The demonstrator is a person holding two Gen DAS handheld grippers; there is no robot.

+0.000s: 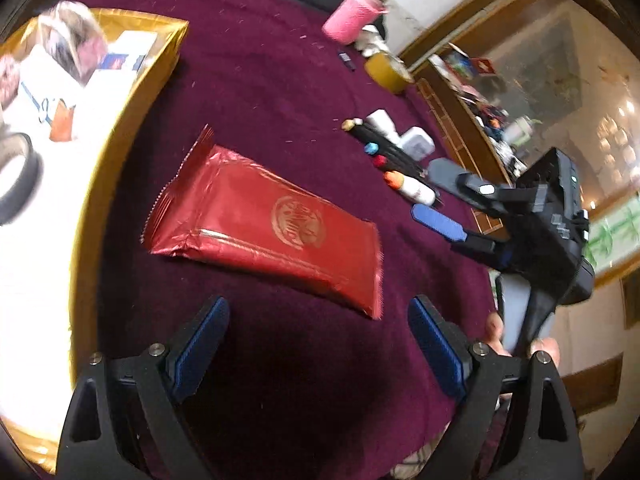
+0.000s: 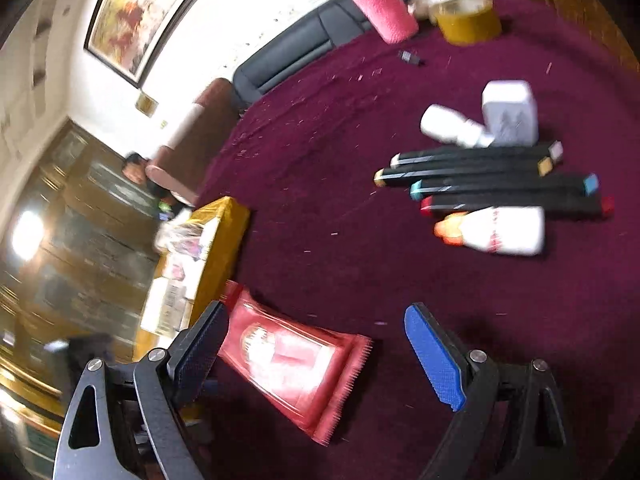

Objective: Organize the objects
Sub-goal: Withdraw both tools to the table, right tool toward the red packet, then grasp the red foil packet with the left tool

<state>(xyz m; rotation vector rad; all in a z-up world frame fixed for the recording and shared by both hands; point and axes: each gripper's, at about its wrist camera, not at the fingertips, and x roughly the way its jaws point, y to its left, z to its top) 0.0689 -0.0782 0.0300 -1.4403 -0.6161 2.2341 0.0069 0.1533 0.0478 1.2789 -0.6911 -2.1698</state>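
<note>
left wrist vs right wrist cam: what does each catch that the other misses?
Only the left wrist view shows the right gripper from outside, jaws open and empty near the markers, and the gold box's white interior. Only the right wrist view shows the framed painting and dark sofa. Both share the red foil packet, black markers, white bottle with orange cap, pink cup, tape roll and maroon cloth.
</note>
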